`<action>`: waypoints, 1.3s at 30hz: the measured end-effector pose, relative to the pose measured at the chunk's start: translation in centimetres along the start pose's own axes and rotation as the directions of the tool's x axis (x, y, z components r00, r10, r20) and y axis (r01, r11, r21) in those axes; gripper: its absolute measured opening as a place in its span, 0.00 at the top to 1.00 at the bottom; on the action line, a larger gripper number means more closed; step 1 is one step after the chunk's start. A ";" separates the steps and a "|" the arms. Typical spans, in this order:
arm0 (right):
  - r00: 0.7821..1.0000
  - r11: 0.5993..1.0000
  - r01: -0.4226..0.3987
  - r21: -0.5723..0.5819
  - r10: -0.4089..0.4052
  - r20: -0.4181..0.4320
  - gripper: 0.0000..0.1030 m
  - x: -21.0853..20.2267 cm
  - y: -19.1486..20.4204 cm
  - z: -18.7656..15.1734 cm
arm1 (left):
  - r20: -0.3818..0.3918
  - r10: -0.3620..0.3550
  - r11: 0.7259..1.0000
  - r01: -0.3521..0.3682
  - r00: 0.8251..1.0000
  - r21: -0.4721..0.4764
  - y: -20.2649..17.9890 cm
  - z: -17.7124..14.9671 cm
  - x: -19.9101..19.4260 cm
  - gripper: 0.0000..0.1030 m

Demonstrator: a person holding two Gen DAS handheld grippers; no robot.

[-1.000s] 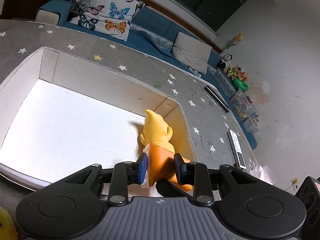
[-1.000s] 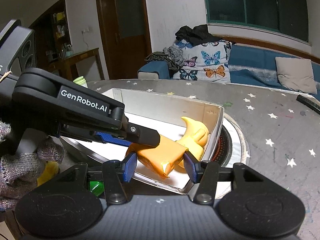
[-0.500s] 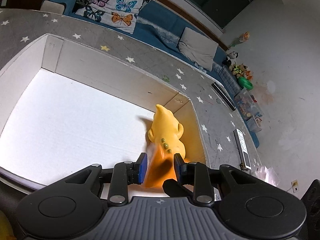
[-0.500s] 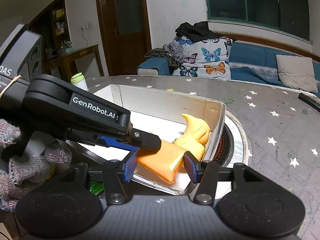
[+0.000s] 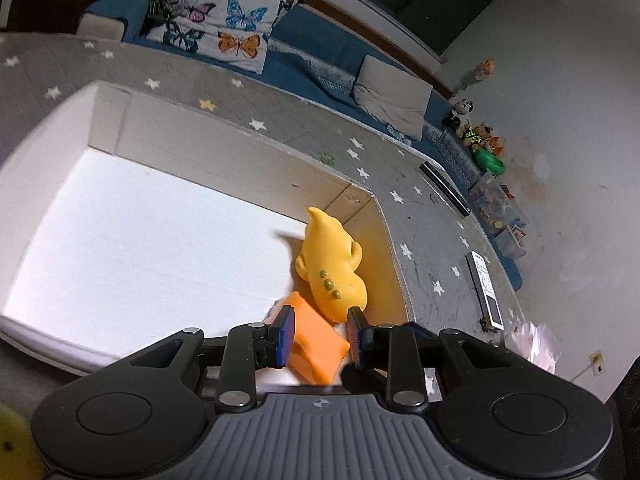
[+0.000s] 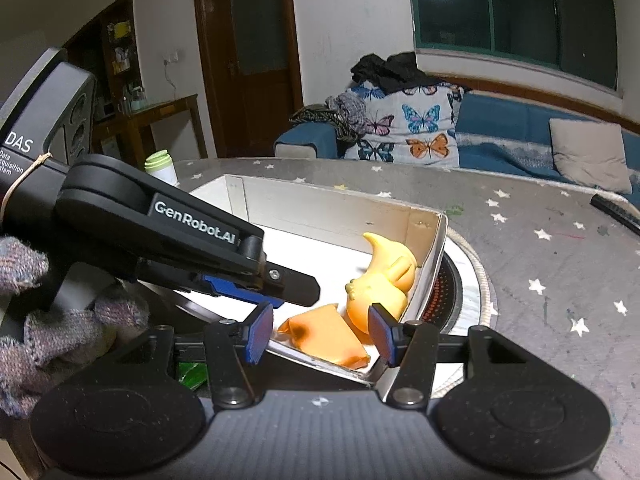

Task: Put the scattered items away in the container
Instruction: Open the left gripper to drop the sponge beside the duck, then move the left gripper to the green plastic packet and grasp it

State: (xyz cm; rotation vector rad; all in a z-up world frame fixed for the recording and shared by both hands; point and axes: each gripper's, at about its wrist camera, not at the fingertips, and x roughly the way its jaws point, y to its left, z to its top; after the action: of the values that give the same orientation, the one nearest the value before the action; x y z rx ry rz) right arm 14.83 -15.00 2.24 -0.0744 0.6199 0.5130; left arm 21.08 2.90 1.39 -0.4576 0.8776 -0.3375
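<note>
Low in the white box (image 6: 424, 220), the orange wedge (image 6: 324, 336) lies beside our yellow toy (image 6: 384, 276). Our right gripper (image 6: 320, 334) has just opened its fingers, clear of the wedge; left gripper (image 5: 322, 336) fingers: contact unclear.

The orange wedge-shaped block (image 6: 324, 338), earlier clamped between the pads of the right gripper (image 6: 320, 334), now lies free on the floor of the white box (image 6: 340, 210) beside the yellow toy (image 6: 380, 276). The right gripper's jaws have just been opening, with the block between them but untouched.
</note>
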 end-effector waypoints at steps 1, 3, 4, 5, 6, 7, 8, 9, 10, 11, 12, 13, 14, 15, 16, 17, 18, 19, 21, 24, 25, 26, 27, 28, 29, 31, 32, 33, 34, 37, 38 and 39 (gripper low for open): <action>1.000 1.000 0.000 -0.003 0.000 0.007 0.37 -0.3 0.1 -0.1 | 0.006 0.008 1.000 -0.008 1.000 0.005 0.0 -0.1 -0.5 0.70; 1.000 1.000 -0.002 -0.009 0.002 0.020 0.36 -1.0 0.4 -0.2 | 0.017 0.021 1.000 -0.022 1.000 0.014 0.0 -0.5 -1.6 0.70; 1.000 1.000 -0.003 -0.013 0.004 0.027 0.36 -1.3 0.6 -0.3 | 0.023 0.025 0.999 -0.026 0.999 0.019 0.0 -0.6 -2.1 0.70; 0.999 1.000 -0.006 -0.016 0.006 0.034 0.35 -1.8 0.8 -0.5 | 0.031 0.031 0.999 -0.032 0.999 0.026 0.0 -0.9 -2.7 0.70; 0.999 1.000 -0.009 -0.018 0.009 0.041 0.34 -2.1 1.0 -0.6 | 0.041 0.037 0.999 -0.039 0.998 0.035 0.0 -1.1 -3.4 0.70; 0.999 1.000 -0.013 -0.018 0.013 0.047 0.31 -2.4 1.2 -0.7 | 0.051 0.043 0.998 -0.046 0.998 0.042 0.0 -1.4 -4.0 0.70; 0.998 1.000 -0.018 -0.021 0.019 0.053 0.29 -2.7 1.4 -0.8 | 0.057 0.049 0.997 -0.051 0.997 0.049 0.0 -1.7 -4.6 0.70; 0.998 0.999 -0.023 -0.025 0.025 0.058 0.29 -3.1 1.7 -0.9 | 0.061 0.053 0.997 -0.056 0.997 0.055 0.1 -1.9 -5.1 0.70; 0.997 0.999 -0.029 -0.029 0.031 0.064 0.28 -3.4 2.0 -1.0 | 0.066 0.060 0.996 -0.064 0.996 0.061 0.2 -2.2 -5.6 0.70; 0.997 0.999 -0.036 -0.035 0.038 0.068 0.26 -3.7 2.3 -1.2 | 0.071 0.070 0.995 -0.075 0.995 0.067 0.2 -2.5 -6.0 0.70; 0.997 0.998 -0.044 -0.043 0.047 0.069 0.24 -4.0 2.7 -1.4 | 0.077 0.081 0.994 -0.087 0.994 0.072 0.3 -2.7 -6.4 0.70; 0.996 0.997 -0.053 -0.053 0.056 0.069 0.22 -4.3 3.2 -1.6 | 0.079 0.094 0.992 -0.100 0.992 0.077 0.4 -3.0 -6.7 0.70; 0.996 0.996 -0.061 -0.065 0.065 0.066 0.22 -4.4 3.7 -1.9 | 0.080 0.106 0.990 -0.113 0.991 0.082 0.5 -3.4 -6.9 0.70; 0.995 0.995 -0.068 -0.075 0.072 0.061 0.22 -4.5 4.1 -2.1 | 0.076 0.117 0.989 -0.124 0.990 0.084 0.6 -3.7 -7.0 0.70; 0.995 0.994 -0.074 -0.083 0.079 0.057 0.22 -4.5 4.5 -2.3 | 0.068 0.126 0.988 -0.132 0.990 0.085 0.8 -4.1 -7.1 0.69; 0.995 0.993 -0.081 -0.090 0.086 0.048 0.22 -4.4 4.9 -2.5 | 0.061 0.131 0.988 -0.136 0.989 0.079 1.0 -4.4 -7.0 0.69; 0.995 0.991 -0.089 -0.098 0.093 0.037 0.22 -4.1 5.3 -2.7 | 0.053 0.133 0.988 -0.136 0.990 0.069 1.3 -4.6 -7.0 0.69; 0.995 0.990 -0.096 -0.103 0.099 0.026 0.22 -3.9 5.7 -2.9 | 0.046 0.134 0.989 -0.137 0.990 0.059 1.6 -4.9 -6.9 0.69; 0.994 0.989 -0.106 -0.107 0.107 0.007 0.21 -3.3 6.2 -3.1 | 0.034 0.142 0.989 -0.143 0.989 0.040 2.1 -5.3 -6.8 0.68; 0.991 0.987 -0.129 -0.096 0.127 -0.032 0.22 -2.0 6.8 -3.2 | 0.024 0.161 0.986 -0.162 0.987 0.026 2.7 -5.8 -6.6 0.68; 0.990 0.986 -0.135 -0.095 0.132 -0.041 0.22 -1.7 7.0 -3.3 | 0.023 0.168 0.985 -0.169 0.985 0.022 2.9 -5.9 -6.5 0.68; 0.989 0.985 -0.141 -0.095 0.137 -0.051 0.22 -1.3 7.2 -3.4 | 0.019 0.171 0.985 -0.171 0.985 0.015 3.2 -5.9 -6.4 0.68; 0.988 0.984 -0.149 -0.095 0.143 -0.063 0.22 -0.9 7.4 -3.6 | 0.014 0.170 0.985 -0.170 0.985 0.005 3.4 -5.9 -6.3 0.68; 0.985 0.983 -0.159 -0.094 0.152 -0.076 0.22 -0.6 7.6 -3.9 | 0.009 0.170 0.985 -0.170 0.985 -0.004 3.7 -6.0 -6.1 0.68; 0.983 0.981 -0.171 -0.091 0.163 -0.088 0.22 -0.3 7.9 -4.2 | 0.004 0.169 0.986 -0.169 0.986 -0.009 3.9 -6.0 -6.0 0.68; 0.977 0.978 -0.192 -0.085 0.182 -0.112 0.23 0.4 8.3 -4.8 | -0.006 0.166 0.986 -0.166 0.986 -0.015 4.2 -6.1 -5.6 0.68; 0.975 0.977 -0.196 -0.084 0.185 -0.120 0.23 0.7 8.5 -4.8 | -0.010 0.165 0.986 -0.165 0.986 -0.021 4.4 -6.2 -5.5 0.68; 0.974 0.977 -0.198 -0.083 0.187 -0.126 0.24 1.0 8.7 -4.9 | -0.016 0.162 0.986 -0.162 0.987 -0.029 4.6 -6.3 -5.4 0.68; 0.973 0.976 -0.200 -0.082 0.188 -0.133 0.25 1.4 8.8 -5.0 | -0.020 0.158 0.987 -0.158 0.987 -0.036 4.8 -6.3 -5.4 0.68; 0.970 0.976 -0.205 -0.072 0.193 -0.147 0.28 2.1 9.0 -5.2 | -0.026 0.150 0.987 -0.152 0.988 -0.048 5.0 -6.4 -5.1 0.68; 0.970 0.976 -0.205 -0.067 0.194 -0.149 0.31 2.3 9.0 -5.1 | -0.028 0.149 0.987 -0.151 0.988 -0.051 5.1 -6.5 -5.1 0.68; 0.969 0.977 -0.205 -0.063 0.194 -0.151 0.32 2.5 8.9 -5.1 | -0.029 0.149 0.987 -0.150 0.988 -0.055 5.2 -6.5 -5.0 0.68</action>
State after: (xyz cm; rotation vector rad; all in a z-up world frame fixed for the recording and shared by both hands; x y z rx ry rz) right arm 9.54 -7.21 -2.63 -0.1244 0.7531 0.7318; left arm 13.43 8.08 -1.61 -0.4383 0.9421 -0.1813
